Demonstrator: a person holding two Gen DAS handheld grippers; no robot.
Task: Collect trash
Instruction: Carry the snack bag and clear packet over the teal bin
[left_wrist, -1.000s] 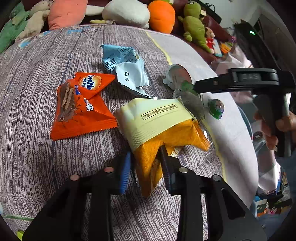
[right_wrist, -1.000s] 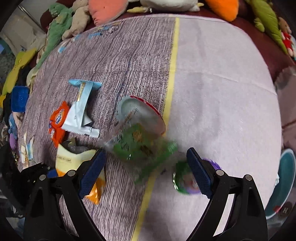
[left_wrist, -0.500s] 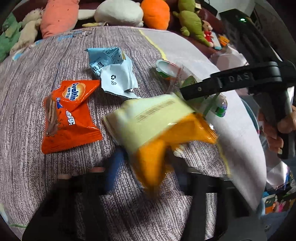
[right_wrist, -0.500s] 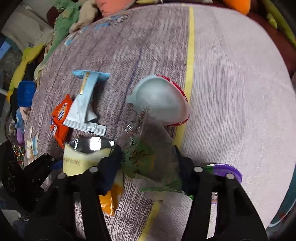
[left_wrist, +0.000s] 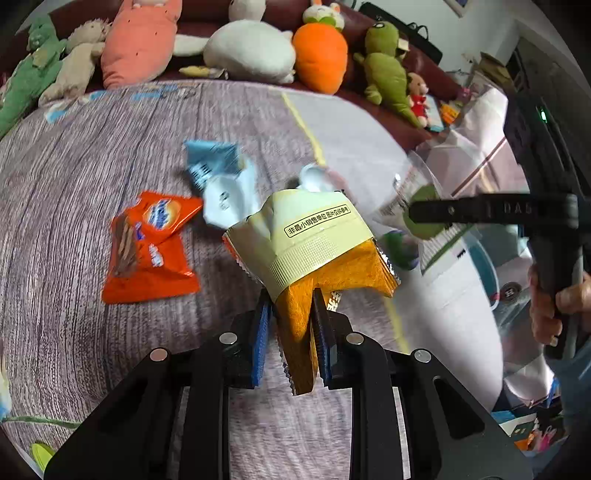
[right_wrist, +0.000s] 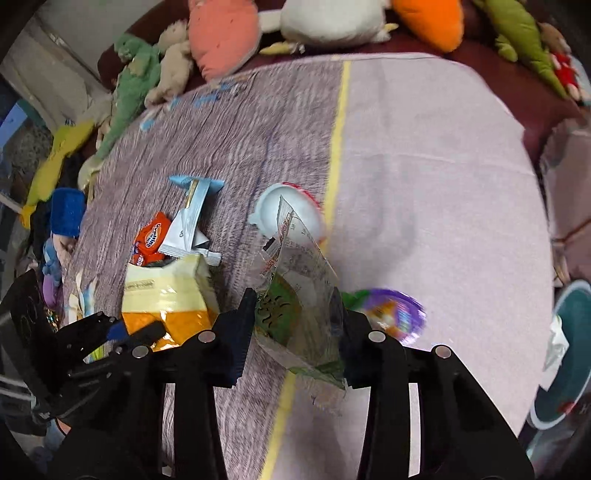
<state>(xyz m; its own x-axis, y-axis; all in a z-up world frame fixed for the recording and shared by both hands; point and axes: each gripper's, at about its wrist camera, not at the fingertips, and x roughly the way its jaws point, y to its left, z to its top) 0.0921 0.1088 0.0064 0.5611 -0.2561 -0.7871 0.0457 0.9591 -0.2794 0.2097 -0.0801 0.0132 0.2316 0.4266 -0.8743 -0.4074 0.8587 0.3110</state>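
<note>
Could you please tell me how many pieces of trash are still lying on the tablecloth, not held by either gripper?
4: orange wrapper at left, blue-white wrapper behind it, white lid by the yellow stripe, purple lid beside the right gripper. Others may be hidden.

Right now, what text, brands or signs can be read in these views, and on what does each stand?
"非最小销售单位 图片仅供参考": boxed label on the yellow snack bag that the left gripper is closing on.
"DAS": on the right gripper, partly cut off.
Orange wrapper: oval logo, too blurred to read.
Blue and white wrapper: blurred.
Clear green bag: print too small.
</note>
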